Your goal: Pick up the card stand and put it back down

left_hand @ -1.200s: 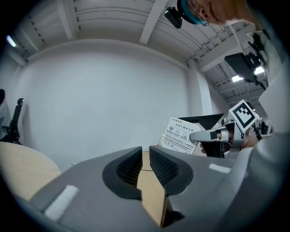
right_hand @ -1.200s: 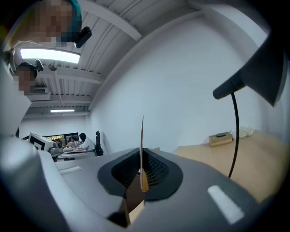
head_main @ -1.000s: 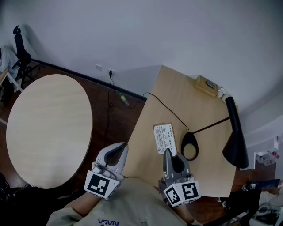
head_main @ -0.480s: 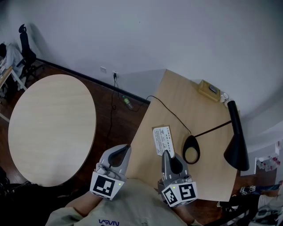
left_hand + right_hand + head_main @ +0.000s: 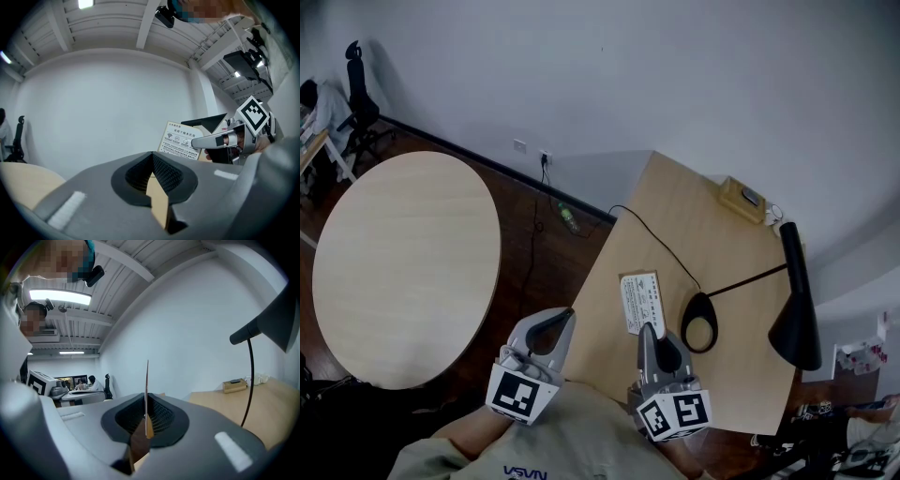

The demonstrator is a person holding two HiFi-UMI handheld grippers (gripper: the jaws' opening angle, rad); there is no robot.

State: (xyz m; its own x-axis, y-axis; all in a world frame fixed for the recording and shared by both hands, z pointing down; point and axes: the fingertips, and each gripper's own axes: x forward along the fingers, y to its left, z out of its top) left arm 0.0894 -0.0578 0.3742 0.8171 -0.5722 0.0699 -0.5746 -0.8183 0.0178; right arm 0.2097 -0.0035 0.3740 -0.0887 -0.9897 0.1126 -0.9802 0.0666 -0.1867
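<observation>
Card stand (image 5: 640,302) is thin, pale and printed.

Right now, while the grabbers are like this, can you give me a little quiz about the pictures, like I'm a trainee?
1. What is the right gripper shut on?
A. the card stand
B. a cup
C. a pen
2. True or false: the left gripper is holding something too.
3. Which table does the black lamp stand on, the round table or the rectangular table?

Key
1. A. In the right gripper view the card shows edge-on between the closed jaws.
2. False. Its jaws are shut with nothing between them.
3. The rectangular table.
</observation>
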